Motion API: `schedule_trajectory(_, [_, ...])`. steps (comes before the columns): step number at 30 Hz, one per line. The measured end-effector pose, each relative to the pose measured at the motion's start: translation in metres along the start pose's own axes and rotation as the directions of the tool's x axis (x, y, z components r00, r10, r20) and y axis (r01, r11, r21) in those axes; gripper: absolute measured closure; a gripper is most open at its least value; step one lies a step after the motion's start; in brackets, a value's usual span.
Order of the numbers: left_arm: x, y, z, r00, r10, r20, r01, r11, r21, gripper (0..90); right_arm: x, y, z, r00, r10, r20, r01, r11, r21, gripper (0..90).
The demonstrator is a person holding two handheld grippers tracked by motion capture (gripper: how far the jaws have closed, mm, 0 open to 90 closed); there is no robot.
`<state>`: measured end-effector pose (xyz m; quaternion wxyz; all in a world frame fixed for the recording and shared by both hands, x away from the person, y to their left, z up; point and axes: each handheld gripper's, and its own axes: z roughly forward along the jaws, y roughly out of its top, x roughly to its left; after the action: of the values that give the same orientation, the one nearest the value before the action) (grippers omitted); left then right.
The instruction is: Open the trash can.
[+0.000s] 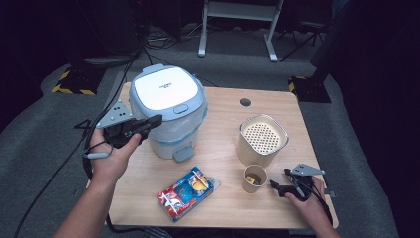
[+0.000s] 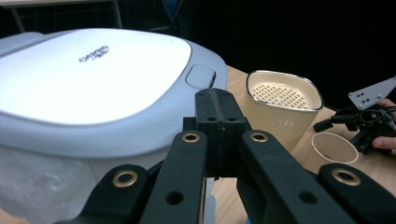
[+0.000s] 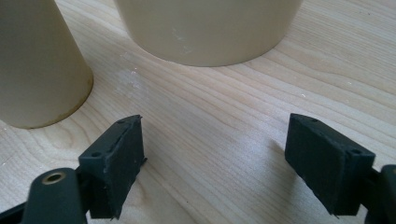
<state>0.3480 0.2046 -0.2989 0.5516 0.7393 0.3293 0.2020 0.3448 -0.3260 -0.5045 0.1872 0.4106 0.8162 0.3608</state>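
R gripper sat low on the table at the near-right, jaws wide apart w/ nothing between them, only bare wood in the gap in the right gripper view. Paper cup stood just to its L, close but not touching; something yellowish inside. Cup upright, so its long axis was vertical and the jaws, lying about level, pointed at its side wall. Cream perforated-top container stood just behind the cup. R hand clearly the nearer one for a cup grab.

L gripper was across the table, jaws pressed together on nothing, tips at the edge of the white bin's lid, near the lid button. Snack packet lay flat near front-centre, apart from both.
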Motion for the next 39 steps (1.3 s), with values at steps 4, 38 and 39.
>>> schedule_trajectory(4, [-0.002, 0.01, 0.006, 0.9999, 0.01, 0.008, -0.01, 0.9999, 0.007, 90.0, 0.0, 0.0, 0.0, 1.0, 0.0, 0.001, 0.0, 1.0, 0.0, 20.0])
schedule_trajectory(38, [0.0, 0.03, 0.058, 0.9985, 0.055, -0.001, -0.054, 0.9902, 0.128, 90.0, 0.0, 0.0, 0.0, 1.0, 0.0, 0.0, 0.0, 1.0, -0.001, 20.0])
schedule_trajectory(39, [0.0, 0.03, 0.058, 0.9985, 0.055, -0.001, -0.054, 0.9902, 0.128, 90.0, 0.0, 0.0, 0.0, 1.0, 0.0, 0.0, 0.0, 1.0, -0.001, 20.0])
